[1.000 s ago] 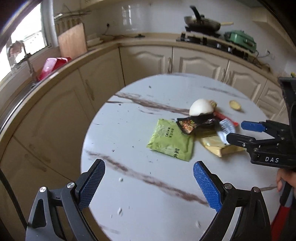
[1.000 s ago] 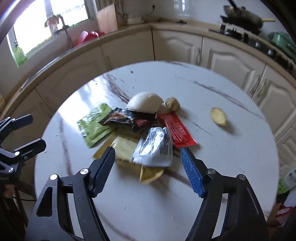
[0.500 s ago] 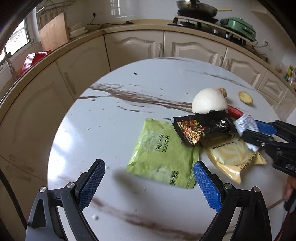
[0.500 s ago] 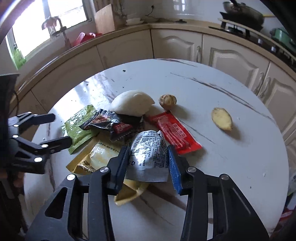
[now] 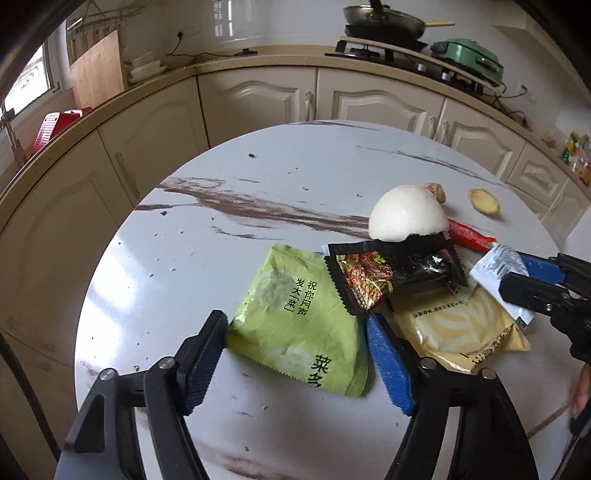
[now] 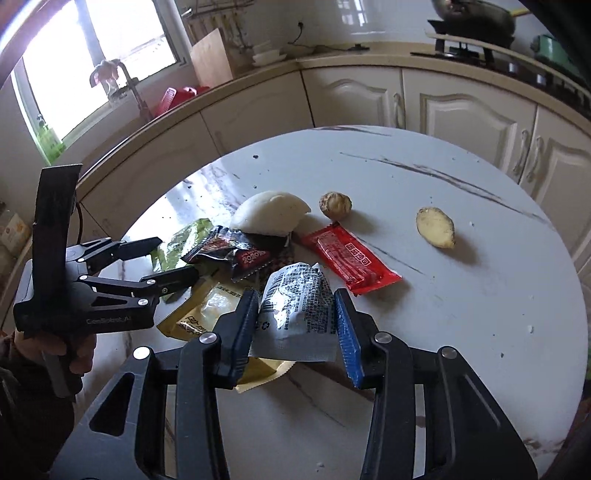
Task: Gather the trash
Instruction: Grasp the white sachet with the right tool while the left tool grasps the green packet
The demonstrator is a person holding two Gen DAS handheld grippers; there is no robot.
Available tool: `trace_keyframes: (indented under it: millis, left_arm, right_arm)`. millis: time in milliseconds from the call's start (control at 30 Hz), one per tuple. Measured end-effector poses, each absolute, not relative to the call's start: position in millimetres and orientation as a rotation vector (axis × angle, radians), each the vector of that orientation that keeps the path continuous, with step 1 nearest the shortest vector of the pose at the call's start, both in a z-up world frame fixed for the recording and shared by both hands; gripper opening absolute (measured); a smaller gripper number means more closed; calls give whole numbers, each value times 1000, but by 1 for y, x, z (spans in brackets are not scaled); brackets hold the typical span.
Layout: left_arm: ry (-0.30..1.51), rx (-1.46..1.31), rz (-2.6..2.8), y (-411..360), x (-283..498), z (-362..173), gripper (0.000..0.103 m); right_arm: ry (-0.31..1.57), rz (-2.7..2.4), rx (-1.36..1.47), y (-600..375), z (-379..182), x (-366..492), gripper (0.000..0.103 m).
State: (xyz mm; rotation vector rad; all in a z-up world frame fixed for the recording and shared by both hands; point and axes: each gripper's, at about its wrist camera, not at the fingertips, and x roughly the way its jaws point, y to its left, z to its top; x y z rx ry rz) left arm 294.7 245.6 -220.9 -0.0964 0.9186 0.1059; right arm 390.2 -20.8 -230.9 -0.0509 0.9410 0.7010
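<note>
A heap of wrappers lies on the round marble table (image 5: 258,173). The green packet (image 5: 295,314) lies flat between the fingers of my left gripper (image 5: 295,328), whose jaws are closing; its pads stand at the packet's two side edges. My right gripper (image 6: 295,299) is shut on the silver packet (image 6: 295,310), which rests partly on the yellow packet (image 6: 207,310). A black packet (image 5: 388,273) lies under a white bun half (image 5: 402,218). A red packet (image 6: 351,262) sits just beyond the silver one. In the left wrist view the right gripper (image 5: 513,273) enters from the right.
Two ginger pieces (image 6: 436,227) (image 6: 335,205) lie on the far right of the table. Cream cabinets and a counter curve behind it, with a stove and pan (image 5: 384,18) and a green pot (image 5: 469,55). A hand (image 6: 74,350) holds the left gripper.
My left gripper came forward and down over the green packet and its jaws narrowed about it. My right gripper closed on the silver packet.
</note>
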Motion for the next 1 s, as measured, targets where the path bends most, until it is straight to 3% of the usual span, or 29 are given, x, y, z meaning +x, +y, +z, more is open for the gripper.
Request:
trace_keyframes:
  millis: [100,200,400,467,533,567,667,700,833,1000]
  left_arm:
    - [904,-90,101,244,294,-222,60]
    - [900,-102,92,242,289,-222,40]
    - [886,-127,89,239,271,-221,18]
    - [878,-131,87,239,265,-221,16]
    - [881,-151,88,242,259,-221,15]
    - [883,-156,83,242,256,-220,15]
    - [882,-184,77,241,242,-216,15]
    - [874,-194,77,241,236,-213,15]
    - [844,-221,73,241,218,-201,15]
    - [816,-240,72,239,197,-188,15]
  right_arm:
    - [944,706,-50,-20,-233,388,35]
    - [947,706,-66,-18,-233,384,31]
    - [938,680,-106,-11,-232,380,35]
    - [947,682,-127,-4,-233,379,40]
    - [951,671,-162,2,-236,379,59]
    - [956,667,-179,6,-238,379,61]
    - [962,671,-184,12,-242,382,58]
    - [962,671,-197,14,-243,382,51]
    - [934,656,-242,17,-241,375,38]
    - [924,657,-248,7,-238,364,27]
